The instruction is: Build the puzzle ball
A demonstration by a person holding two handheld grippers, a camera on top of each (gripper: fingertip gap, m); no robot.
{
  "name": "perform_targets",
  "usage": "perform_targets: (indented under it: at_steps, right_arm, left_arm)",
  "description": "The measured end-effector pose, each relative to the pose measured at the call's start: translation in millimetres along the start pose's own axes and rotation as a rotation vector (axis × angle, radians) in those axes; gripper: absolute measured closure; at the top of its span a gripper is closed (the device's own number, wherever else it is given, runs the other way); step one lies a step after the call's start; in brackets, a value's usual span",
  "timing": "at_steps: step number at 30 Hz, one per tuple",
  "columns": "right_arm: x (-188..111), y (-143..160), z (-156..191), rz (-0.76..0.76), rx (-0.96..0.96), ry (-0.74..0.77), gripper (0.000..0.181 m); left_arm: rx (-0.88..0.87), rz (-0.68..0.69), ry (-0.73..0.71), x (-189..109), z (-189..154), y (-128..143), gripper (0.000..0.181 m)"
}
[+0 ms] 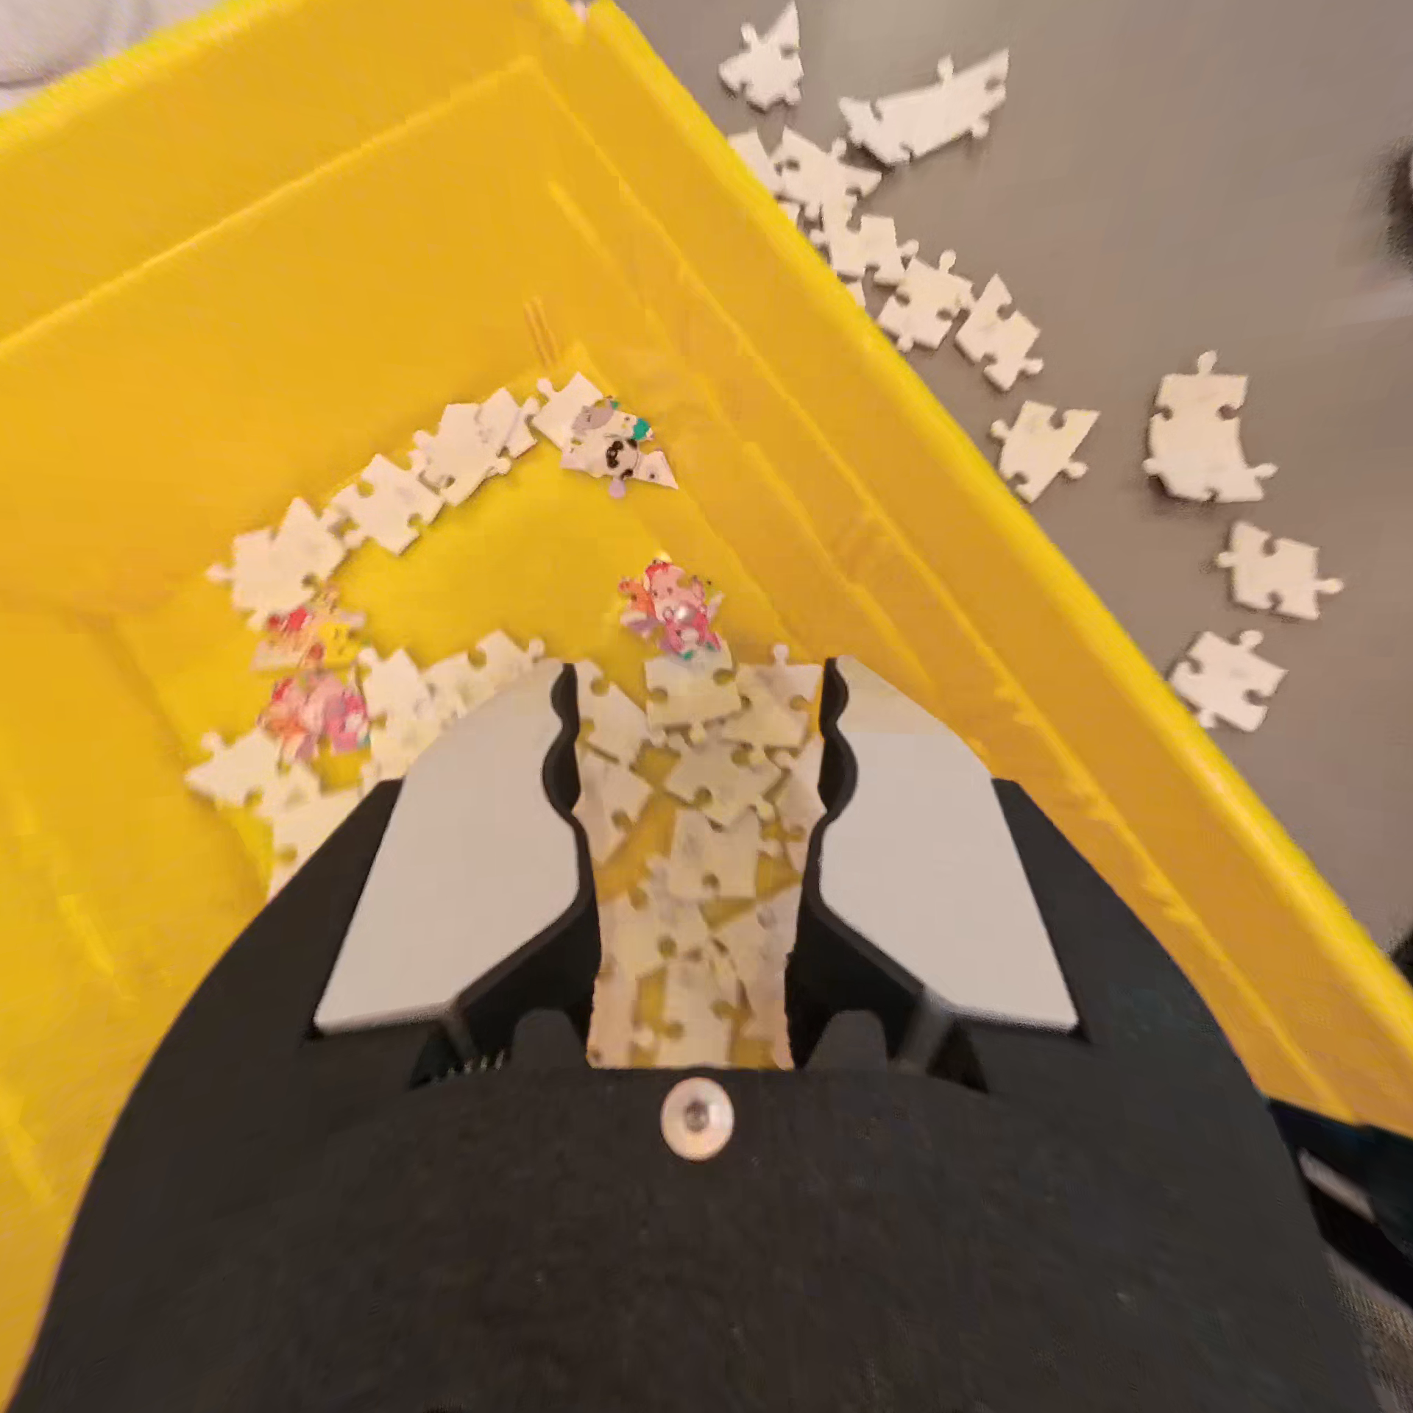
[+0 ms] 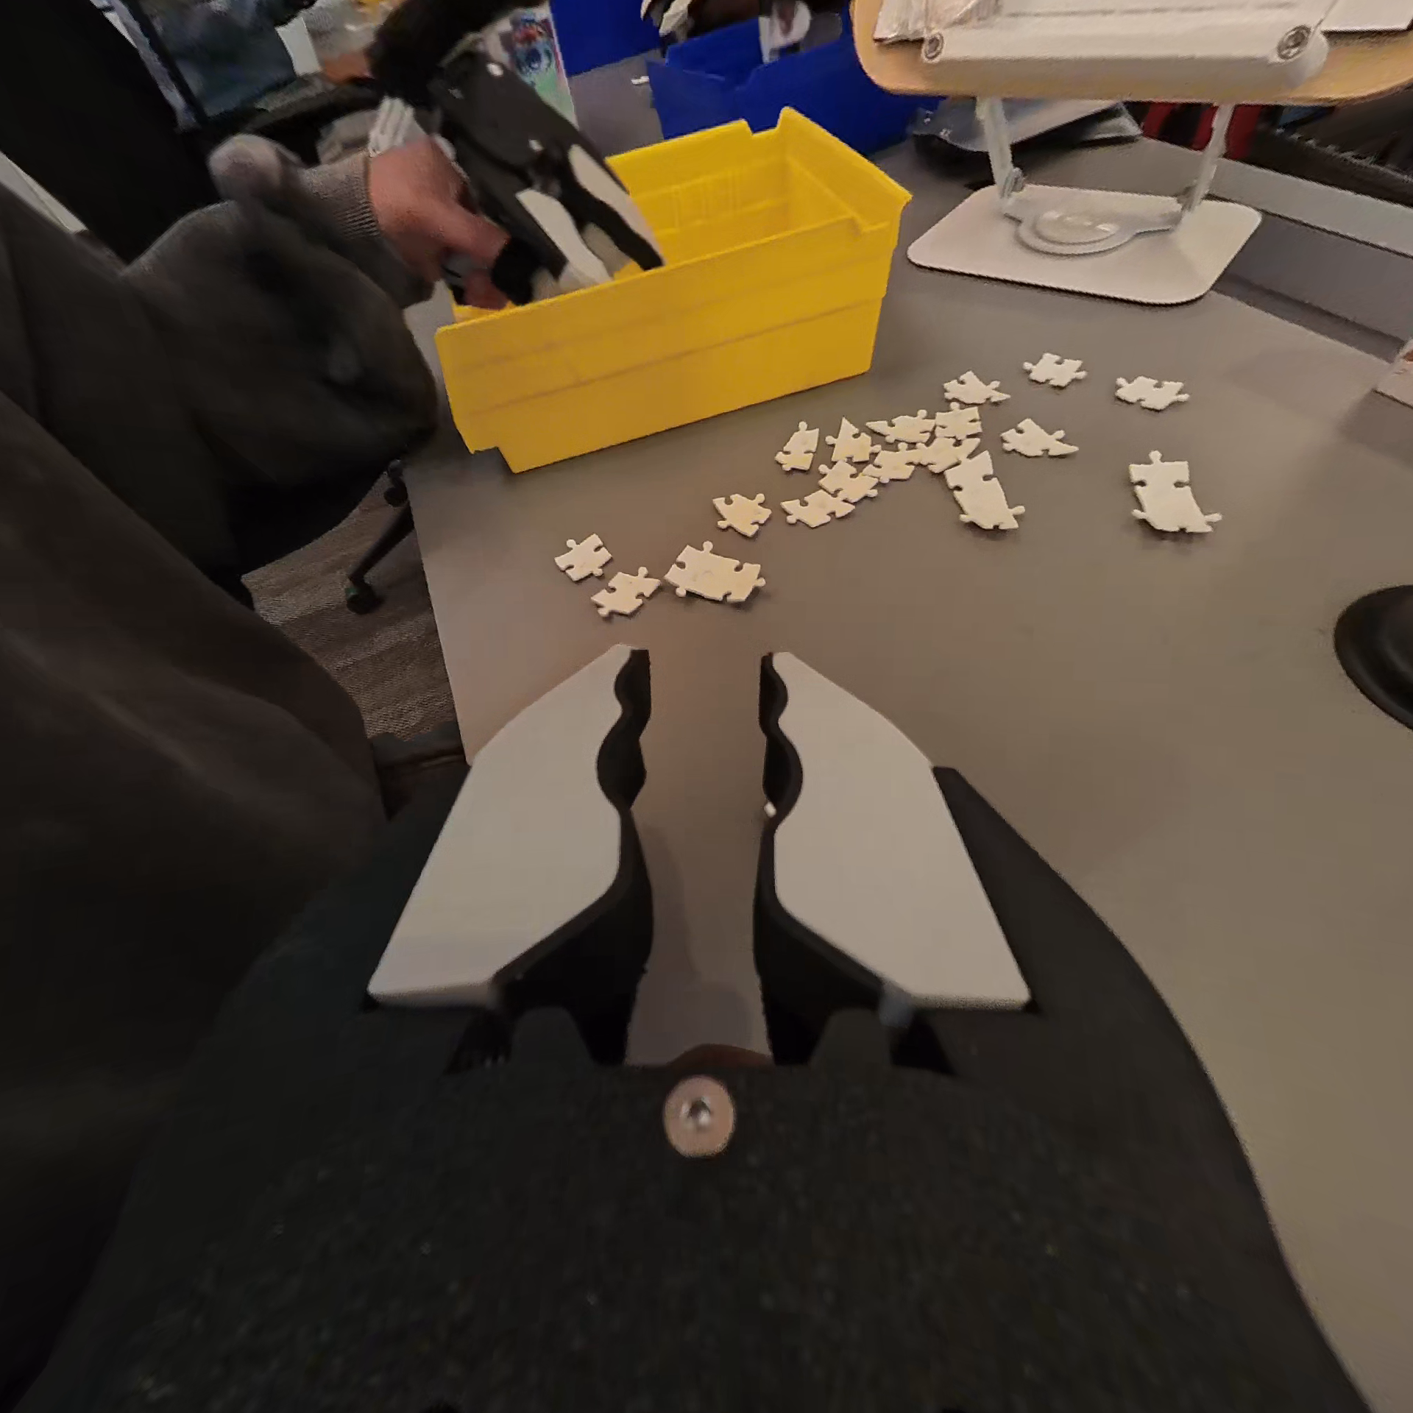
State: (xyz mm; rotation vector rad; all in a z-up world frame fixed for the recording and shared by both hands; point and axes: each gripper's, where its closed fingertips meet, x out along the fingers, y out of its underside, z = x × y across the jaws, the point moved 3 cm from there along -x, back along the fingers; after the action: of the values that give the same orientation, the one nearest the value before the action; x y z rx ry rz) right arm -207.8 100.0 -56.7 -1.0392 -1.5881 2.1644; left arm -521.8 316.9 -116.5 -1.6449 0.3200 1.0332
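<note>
A yellow bin [image 1: 879, 474] [image 2: 665, 344] holds many white puzzle pieces [image 1: 688, 803], some turned picture-side up [image 1: 673, 619]. My left gripper [image 1: 696, 673] is open and empty, pointing down into the bin above the pile; it also shows in the right wrist view [image 2: 566, 222], held by a hand over the bin's left end. More white pieces [image 2: 902, 459] [image 1: 925, 306] lie scattered on the grey table right of the bin, some joined in small strips [image 2: 982, 493]. My right gripper [image 2: 705, 665] is open and empty, low over the table's near part, short of the nearest pieces [image 2: 715, 573].
A white stand [image 2: 1070, 245] with a tray on top sits at the back right. Blue bins [image 2: 726, 76] stand behind the yellow one. A black round object [image 2: 1376, 650] lies at the right edge. The table's left edge [image 2: 428, 612] drops to carpet and a chair base. About 35 centimeters separates my left fingertips from my right.
</note>
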Motion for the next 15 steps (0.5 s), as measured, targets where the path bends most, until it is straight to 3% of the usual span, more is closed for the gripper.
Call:
perform_targets:
  at_steps: [6, 9, 10, 15]
  right_arm:
    - [8.1, -0.6, 5.7, -0.010, 0.052, -0.035, 0.155]
    - [11.8, -0.1, 9.3, 0.009, 0.029, -0.023, 0.156]
    - [12.4, 0.2, 9.8, 0.015, 0.023, -0.015, 0.156]
    - [10.3, -5.1, 13.1, 0.006, 0.015, -0.007, 0.158]
  left_arm:
    - [0.103, 0.224, 0.109, 50.7, 12.0, 7.9, 0.121]
    - [0.161, 0.210, 0.075, 56.5, 12.9, 7.4, 0.135]
    - [0.164, 0.205, 0.076, 56.6, 12.5, 6.5, 0.149]
    - [0.118, 0.199, 0.078, 54.0, 15.6, 6.7, 0.152]
